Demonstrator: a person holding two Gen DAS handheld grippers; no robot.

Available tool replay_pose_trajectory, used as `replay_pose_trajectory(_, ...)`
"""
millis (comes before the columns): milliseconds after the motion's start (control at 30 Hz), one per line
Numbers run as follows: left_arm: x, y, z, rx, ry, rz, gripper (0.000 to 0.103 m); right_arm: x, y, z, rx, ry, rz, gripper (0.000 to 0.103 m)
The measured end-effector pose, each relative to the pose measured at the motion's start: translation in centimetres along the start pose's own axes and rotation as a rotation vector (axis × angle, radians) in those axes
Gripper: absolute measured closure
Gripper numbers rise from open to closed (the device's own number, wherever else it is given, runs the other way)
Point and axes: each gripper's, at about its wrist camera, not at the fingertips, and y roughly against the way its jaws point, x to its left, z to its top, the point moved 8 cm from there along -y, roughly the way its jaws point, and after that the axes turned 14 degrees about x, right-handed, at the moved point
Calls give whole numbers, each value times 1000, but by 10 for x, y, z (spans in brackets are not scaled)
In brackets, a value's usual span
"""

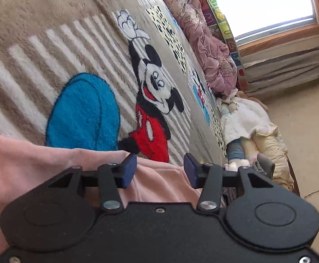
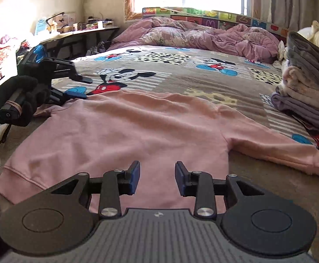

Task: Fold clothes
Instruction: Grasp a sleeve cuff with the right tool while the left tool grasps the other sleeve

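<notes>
Right gripper gapes over pink sweatshirt.

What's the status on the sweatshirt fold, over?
Left gripper open at sweatshirt's far left edge. Right gripper open over hem. Pink sweatshirt flat, unfolded, one sleeve out. Folded stack at right, clear.

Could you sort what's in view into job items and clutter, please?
For the job: pink sweatshirt, left tongs, right tongs, stack of folded clothes.
Just lying about: purple quilt, cluttered desk, cartoon blanket.
</notes>
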Motion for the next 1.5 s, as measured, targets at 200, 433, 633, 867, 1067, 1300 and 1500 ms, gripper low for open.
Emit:
replay_pose_trajectory(200,-30,5,-25,-61,-123,105,39,-146,-2,-22,-73,-550,67,58)
replay_pose_trajectory(433,-91,-2,-71,-106,-360,230,39,-264,-14,-51,-281,-1057,227,53)
replay_pose_trajectory(633,-200,-78,-167,-2,-784,298,39,-286,-43,-27,-289,-1099,276,52)
replay_pose_trajectory(867,-294,-217,-274,60,-1363,491,42,-284,-49,-25,-240,-1016,251,94)
replay_pose_trajectory(1067,-311,-290,-320,124,-1644,553,59,-288,-46,-36,-218,-1028,316,94)
replay_pose_trajectory(1300,-303,-315,-351,72,-1763,643,93,-292,-43,-44,-201,-1041,385,92)
replay_pose_trajectory(1500,-304,-257,-313,153,-1405,461,78,-293,-45,-41,-199,-1026,398,92)
